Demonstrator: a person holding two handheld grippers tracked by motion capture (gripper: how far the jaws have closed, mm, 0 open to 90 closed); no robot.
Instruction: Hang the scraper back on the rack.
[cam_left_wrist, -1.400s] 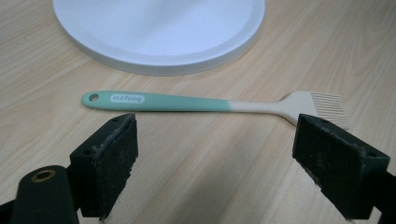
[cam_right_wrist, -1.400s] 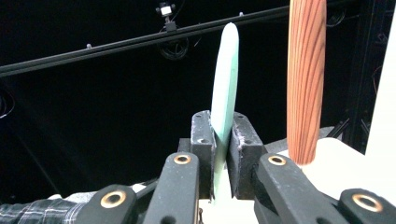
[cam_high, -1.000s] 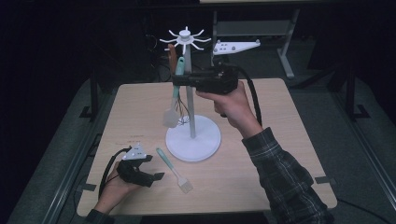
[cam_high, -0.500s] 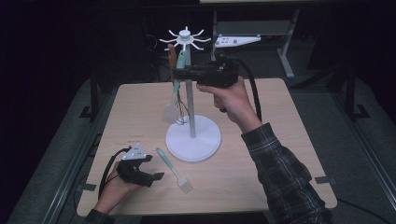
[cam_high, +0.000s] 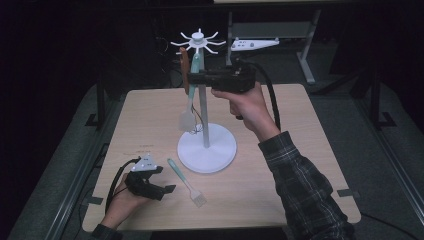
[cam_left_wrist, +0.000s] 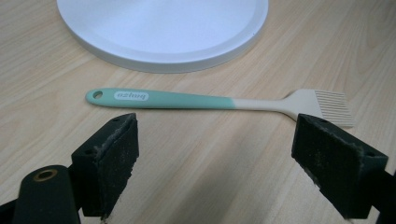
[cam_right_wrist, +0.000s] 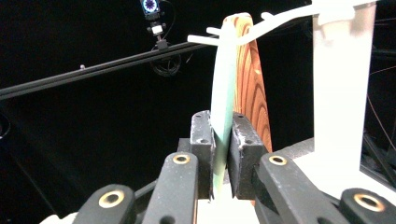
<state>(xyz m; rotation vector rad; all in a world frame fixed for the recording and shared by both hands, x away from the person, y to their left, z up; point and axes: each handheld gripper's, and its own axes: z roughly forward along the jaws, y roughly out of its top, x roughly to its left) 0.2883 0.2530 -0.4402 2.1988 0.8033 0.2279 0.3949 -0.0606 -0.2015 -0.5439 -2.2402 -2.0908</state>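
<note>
Light wood-grain table (cam_high: 150, 120), dark room around it, metal frame legs (cam_high: 305, 45) behind at 1 o'clock.

Your right claw (cam_high: 192, 79) is clamped tight on the teal handle of a spatula (cam_high: 187, 119). It sits up by the white stand (cam_high: 206, 127) at table centre, just left of the pole. In the right gripper view the spatula (cam_right_wrist: 223, 79) handle runs up between the jaws to a hook arm, with a wooden utensil (cam_right_wrist: 252, 84) hanging right behind it.

Your left claw (cam_high: 165, 190) rests at 7 o'clock on the table, jaws wide apart, gripping nothing. A teal basting brush (cam_left_wrist: 210, 100) lies flat across in front of it, apart from both jaws, between the claw and the stand base (cam_left_wrist: 163, 32).

Change vs 1 s ago: your right claw and the spatula have gone up the pole, toward the hook ring. Left claw and brush unmoved.

Count: 1 stand, 1 spatula, 1 wooden utensil, 1 basting brush, 2 claws.
</note>
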